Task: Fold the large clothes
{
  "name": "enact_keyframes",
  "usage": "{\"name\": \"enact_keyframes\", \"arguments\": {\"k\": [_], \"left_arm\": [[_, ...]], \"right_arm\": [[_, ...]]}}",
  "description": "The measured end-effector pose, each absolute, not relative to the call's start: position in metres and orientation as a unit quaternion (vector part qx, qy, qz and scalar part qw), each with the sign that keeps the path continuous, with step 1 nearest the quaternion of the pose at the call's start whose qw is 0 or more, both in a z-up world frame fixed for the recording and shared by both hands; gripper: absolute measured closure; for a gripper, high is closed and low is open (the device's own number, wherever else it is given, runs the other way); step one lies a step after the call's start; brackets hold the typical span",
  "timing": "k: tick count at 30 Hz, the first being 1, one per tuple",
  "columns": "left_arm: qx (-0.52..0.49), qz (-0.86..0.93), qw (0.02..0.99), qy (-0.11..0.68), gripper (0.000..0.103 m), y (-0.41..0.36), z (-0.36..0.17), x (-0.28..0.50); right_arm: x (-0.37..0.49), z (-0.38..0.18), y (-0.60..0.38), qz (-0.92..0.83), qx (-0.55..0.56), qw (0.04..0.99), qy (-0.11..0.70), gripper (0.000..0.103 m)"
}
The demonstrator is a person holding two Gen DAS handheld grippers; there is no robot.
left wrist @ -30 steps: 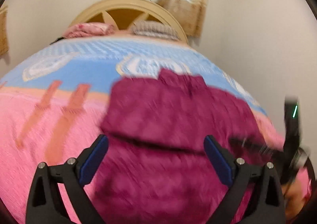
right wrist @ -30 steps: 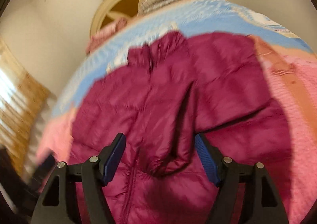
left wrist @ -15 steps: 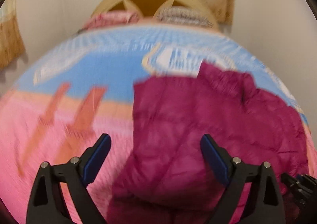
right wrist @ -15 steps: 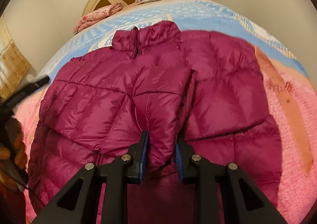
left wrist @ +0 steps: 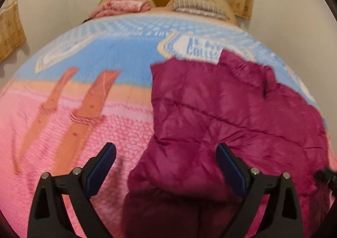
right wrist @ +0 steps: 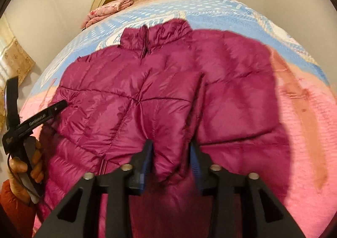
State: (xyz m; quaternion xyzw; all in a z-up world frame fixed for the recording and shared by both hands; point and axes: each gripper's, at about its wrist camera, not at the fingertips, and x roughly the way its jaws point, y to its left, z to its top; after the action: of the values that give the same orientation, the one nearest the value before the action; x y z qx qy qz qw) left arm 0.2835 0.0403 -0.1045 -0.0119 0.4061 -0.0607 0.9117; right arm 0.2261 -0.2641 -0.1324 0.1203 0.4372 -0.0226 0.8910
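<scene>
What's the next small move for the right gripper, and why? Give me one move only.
Probably lift the right gripper up and back, clear of the sleeve. Its jaws are opening with the cuff between them, and the sleeve lies folded across the front of the magenta puffer jacket, so that fold looks placed. The left gripper hangs open over the jacket's other side.

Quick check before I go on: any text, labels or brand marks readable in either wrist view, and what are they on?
"COLLE": blanket, white patch under the jacket collar; rest hidden, upper line blurred.
Left gripper, arm: white lettering, too blurred to read.
Jacket: none visible.
</scene>
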Motion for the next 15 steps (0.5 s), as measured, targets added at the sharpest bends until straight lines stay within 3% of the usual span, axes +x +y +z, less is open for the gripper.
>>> {"name": "enact_keyframes", "arguments": {"k": [2,4,9,15], "left_arm": [[-0.031,-0.079,0.917,0.389,0.005,0.045,-0.084,0.279],[-0.042,-0.089,0.919,0.382,0.005,0.043,-0.068,0.285],[-0.025,-0.08,0.928,0.362,0.005,0.016,-0.049,0.316],[-0.021,-0.051,0.925,0.376,0.005,-0.011,-0.082,0.354]], "right_arm": [[0.223,-0.104,-0.277,-0.031,0.134,0.903,0.406,0.043],[0.233,-0.08,-0.289,-0.026,0.16,0.907,0.389,0.034],[0.306,-0.049,-0.302,-0.015,0.201,0.896,0.396,0.034],[0.412,-0.068,-0.303,-0.045,0.225,0.868,0.44,0.034]]}}
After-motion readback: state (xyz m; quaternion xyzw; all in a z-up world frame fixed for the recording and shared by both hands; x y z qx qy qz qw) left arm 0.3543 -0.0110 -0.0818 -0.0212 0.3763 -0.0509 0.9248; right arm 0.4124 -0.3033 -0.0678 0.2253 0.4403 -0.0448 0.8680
